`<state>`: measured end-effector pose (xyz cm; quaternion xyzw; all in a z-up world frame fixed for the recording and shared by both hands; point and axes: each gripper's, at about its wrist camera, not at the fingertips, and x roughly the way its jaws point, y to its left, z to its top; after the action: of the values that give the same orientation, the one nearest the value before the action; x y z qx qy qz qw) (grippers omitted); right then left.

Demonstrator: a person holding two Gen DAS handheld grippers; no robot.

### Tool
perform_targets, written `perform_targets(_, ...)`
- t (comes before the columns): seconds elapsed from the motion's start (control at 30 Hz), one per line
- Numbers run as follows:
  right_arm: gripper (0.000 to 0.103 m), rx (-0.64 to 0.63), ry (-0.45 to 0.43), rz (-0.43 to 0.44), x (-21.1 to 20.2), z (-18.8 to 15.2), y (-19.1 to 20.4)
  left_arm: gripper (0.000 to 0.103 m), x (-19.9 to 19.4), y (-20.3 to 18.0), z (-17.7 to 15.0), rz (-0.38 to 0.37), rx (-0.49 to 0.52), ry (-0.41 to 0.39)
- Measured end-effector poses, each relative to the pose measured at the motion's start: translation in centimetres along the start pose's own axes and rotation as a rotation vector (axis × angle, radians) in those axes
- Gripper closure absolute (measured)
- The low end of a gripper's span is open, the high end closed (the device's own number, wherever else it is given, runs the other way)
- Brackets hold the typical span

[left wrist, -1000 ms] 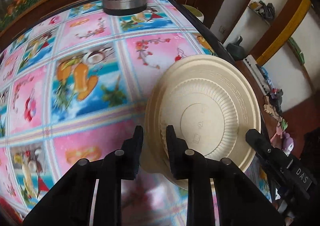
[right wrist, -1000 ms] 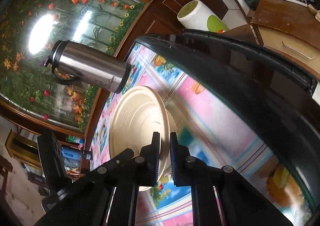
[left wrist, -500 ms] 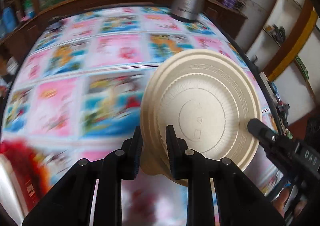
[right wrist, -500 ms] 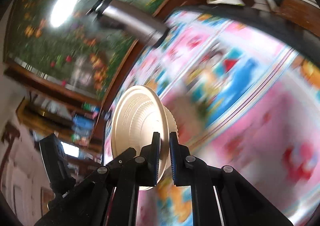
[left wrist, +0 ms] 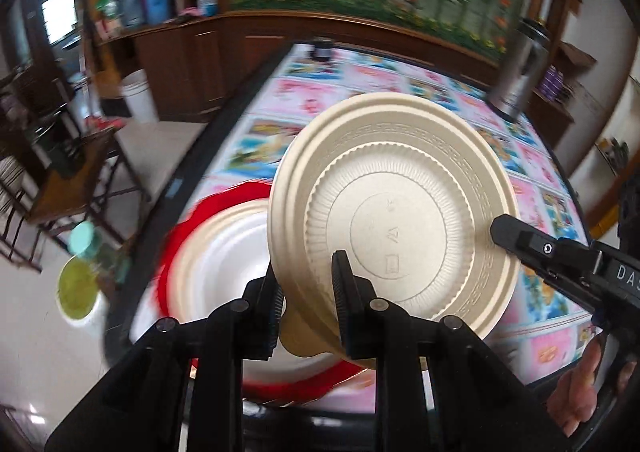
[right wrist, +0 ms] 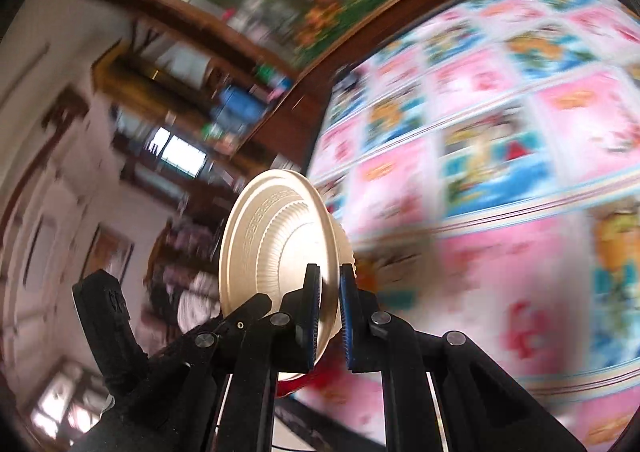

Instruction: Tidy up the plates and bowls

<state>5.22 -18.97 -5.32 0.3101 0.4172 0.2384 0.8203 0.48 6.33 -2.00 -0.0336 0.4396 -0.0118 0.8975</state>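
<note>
A round surface [left wrist: 400,80] under a pink and blue picture cloth fills the room's middle, wooden cabinets behind. The beige plates [left wrist: 396,212] are held on edge above its near left rim, underside facing the left camera. The left tongs [left wrist: 306,292] clamp the stack's lower rim; the right tongs [right wrist: 330,316] pinch its opposite rim. Just below lies another plate [left wrist: 224,252] on red wrapping [left wrist: 176,236]. A steel flask [left wrist: 520,68] stands far right.

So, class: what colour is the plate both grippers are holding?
Pale beige, with ribbed fluting and an embossed key-pattern rim; the plate shows best in the left wrist view.
</note>
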Motion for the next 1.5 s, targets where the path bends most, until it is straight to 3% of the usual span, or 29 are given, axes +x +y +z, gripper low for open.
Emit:
perform_targets(0.27,0.094,-0.137,0.076,-0.040,4.7,-3.8,5.5,0.082,1.5,4.2,-2.1,0.033,-0.056,0.053)
perform_targets(0.93,0.094,-0.150,0.093,-0.068,6.2,-4.1,6.0,0.082,-0.7,4.9,-2.5,0.064,-0.026,-0.021)
perform_targets(1.5,0.094,-0.160,0.091,-0.071,6.6,-3.9,6.5,0.082,-0.5,5.3,-2.3,0.056,-0.036,-0.018)
